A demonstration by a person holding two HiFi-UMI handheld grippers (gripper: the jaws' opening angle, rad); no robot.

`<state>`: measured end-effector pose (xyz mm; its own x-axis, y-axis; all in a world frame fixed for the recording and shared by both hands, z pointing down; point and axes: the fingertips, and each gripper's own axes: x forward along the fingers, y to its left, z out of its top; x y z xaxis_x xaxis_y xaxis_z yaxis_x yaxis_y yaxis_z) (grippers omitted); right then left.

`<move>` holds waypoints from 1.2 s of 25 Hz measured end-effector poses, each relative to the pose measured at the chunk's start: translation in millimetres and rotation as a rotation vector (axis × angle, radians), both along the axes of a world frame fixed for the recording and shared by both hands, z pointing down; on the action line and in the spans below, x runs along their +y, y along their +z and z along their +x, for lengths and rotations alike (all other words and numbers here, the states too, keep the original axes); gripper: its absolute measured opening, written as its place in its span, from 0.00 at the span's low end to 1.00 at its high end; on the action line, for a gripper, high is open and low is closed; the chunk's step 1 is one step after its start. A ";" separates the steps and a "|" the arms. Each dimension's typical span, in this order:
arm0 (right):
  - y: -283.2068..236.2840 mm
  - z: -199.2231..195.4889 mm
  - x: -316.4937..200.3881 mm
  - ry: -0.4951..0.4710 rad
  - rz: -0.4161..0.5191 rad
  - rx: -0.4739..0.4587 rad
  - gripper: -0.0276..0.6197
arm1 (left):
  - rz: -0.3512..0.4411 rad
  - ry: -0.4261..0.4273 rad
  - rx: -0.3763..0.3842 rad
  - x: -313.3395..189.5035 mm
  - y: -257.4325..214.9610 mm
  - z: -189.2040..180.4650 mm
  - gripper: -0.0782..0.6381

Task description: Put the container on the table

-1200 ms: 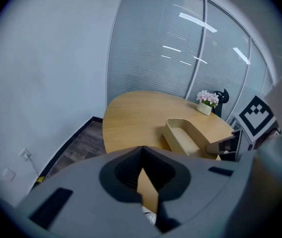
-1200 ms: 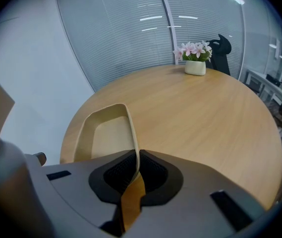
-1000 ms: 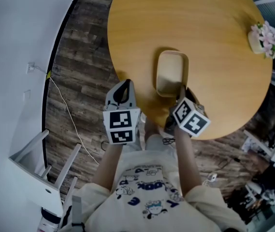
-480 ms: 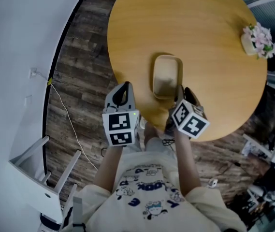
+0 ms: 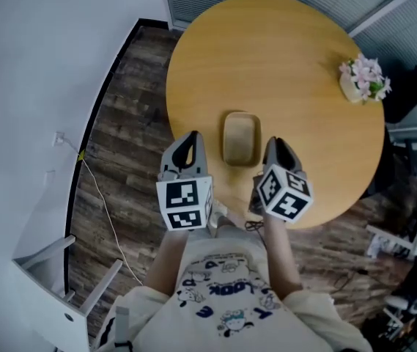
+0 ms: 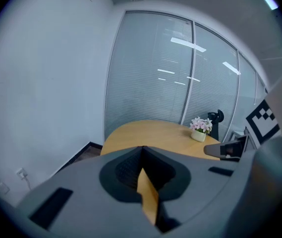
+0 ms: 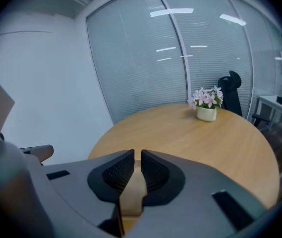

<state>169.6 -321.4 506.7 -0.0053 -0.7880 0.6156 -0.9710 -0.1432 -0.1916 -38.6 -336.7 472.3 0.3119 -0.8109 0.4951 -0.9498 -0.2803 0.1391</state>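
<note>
A beige, shallow rectangular container lies flat on the round wooden table, near its front edge. My left gripper hangs to the left of it, past the table's rim, with its jaws shut and nothing in them. My right gripper hangs just right of the container's near corner and does not touch it. In the left gripper view the left gripper has its tips meeting. The right gripper shows only a thin slit, with beige behind it. Neither gripper view shows the container's outline.
A small pot of pink flowers stands at the table's far right; the flowers lie ahead of the right gripper. A black office chair is beyond it. A white cable runs over the wood floor; a white chair stands lower left.
Both grippers and the view have drawn back and up from the table. The right gripper, earlier at the container's near right corner, is now apart from it; the container stays on the table.
</note>
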 end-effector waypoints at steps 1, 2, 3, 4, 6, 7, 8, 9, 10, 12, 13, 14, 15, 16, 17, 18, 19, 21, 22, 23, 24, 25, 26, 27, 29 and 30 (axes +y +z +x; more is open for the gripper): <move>-8.1 -0.9 -2.1 -0.006 0.020 0.007 0.11 | 0.020 -0.002 0.002 -2.0 -8.4 0.3 0.11; -16.3 -1.8 -4.0 -0.012 0.041 0.017 0.10 | 0.041 -0.003 0.004 -3.7 -16.8 0.4 0.11; -24.7 -2.1 -5.5 -0.017 0.062 0.031 0.09 | 0.060 -0.006 0.007 -5.1 -25.0 0.6 0.11; -33.2 -1.9 -6.5 -0.023 0.082 0.045 0.09 | 0.078 -0.008 0.009 -5.9 -33.0 1.2 0.11; -49.1 -1.7 -8.1 -0.031 0.121 0.062 0.09 | 0.111 -0.014 0.015 -6.9 -48.0 1.9 0.11; -56.6 -2.1 -9.3 -0.034 0.140 0.065 0.09 | 0.126 -0.017 0.017 -7.6 -55.0 1.7 0.11; -63.8 -2.8 -10.8 -0.038 0.158 0.066 0.09 | 0.142 -0.020 0.019 -8.3 -61.6 1.2 0.11; -71.0 -3.5 -12.3 -0.042 0.176 0.065 0.09 | 0.157 -0.023 0.020 -9.1 -67.9 0.7 0.11; -78.5 -4.0 -13.7 -0.046 0.194 0.062 0.09 | 0.172 -0.027 0.020 -9.7 -74.0 0.2 0.11; -93.4 -3.8 -16.4 -0.052 0.231 0.057 0.09 | 0.197 -0.035 0.025 -10.4 -85.5 0.0 0.11; -100.5 -3.4 -17.5 -0.055 0.249 0.055 0.09 | 0.209 -0.038 0.028 -10.3 -91.0 0.3 0.11; -107.2 -3.5 -18.2 -0.057 0.265 0.054 0.09 | 0.220 -0.040 0.030 -10.1 -96.6 0.4 0.11; -113.7 -4.2 -18.7 -0.060 0.281 0.053 0.09 | 0.232 -0.039 0.029 -9.6 -102.2 0.3 0.11; -119.7 -5.1 -19.0 -0.062 0.295 0.053 0.09 | 0.244 -0.038 0.027 -9.2 -107.4 0.1 0.11; -125.2 -5.7 -19.2 -0.063 0.309 0.054 0.09 | 0.255 -0.038 0.026 -8.8 -112.3 0.0 0.11; -130.6 -5.8 -19.2 -0.064 0.322 0.055 0.09 | 0.265 -0.037 0.025 -8.5 -117.0 0.4 0.11; -135.5 -5.4 -19.1 -0.064 0.335 0.055 0.09 | 0.275 -0.037 0.024 -8.5 -121.3 1.1 0.11; -142.8 -4.0 -18.7 -0.064 0.357 0.052 0.09 | 0.293 -0.036 0.021 -8.7 -128.5 2.9 0.11; -145.1 -3.5 -18.3 -0.064 0.365 0.051 0.09 | 0.300 -0.036 0.020 -8.6 -131.2 3.5 0.11; -146.7 -3.7 -17.8 -0.066 0.372 0.049 0.09 | 0.306 -0.035 0.020 -8.4 -133.4 3.7 0.11; -147.7 -4.3 -17.3 -0.068 0.377 0.047 0.09 | 0.311 -0.034 0.020 -8.1 -135.4 3.7 0.11; -148.8 -5.0 -16.8 -0.070 0.381 0.046 0.09 | 0.314 -0.033 0.020 -7.8 -137.1 3.7 0.11; -150.3 -5.3 -16.2 -0.072 0.385 0.046 0.09 | 0.318 -0.031 0.020 -7.6 -138.8 4.0 0.11; -152.0 -5.1 -15.7 -0.072 0.388 0.047 0.09 | 0.320 -0.030 0.020 -7.6 -140.2 4.6 0.11; -153.6 -4.1 -14.9 -0.070 0.394 0.050 0.08 | 0.326 -0.028 0.019 -7.8 -142.3 6.1 0.11; -153.4 -4.2 -14.4 -0.071 0.396 0.050 0.08 | 0.328 -0.027 0.020 -7.5 -143.0 6.6 0.11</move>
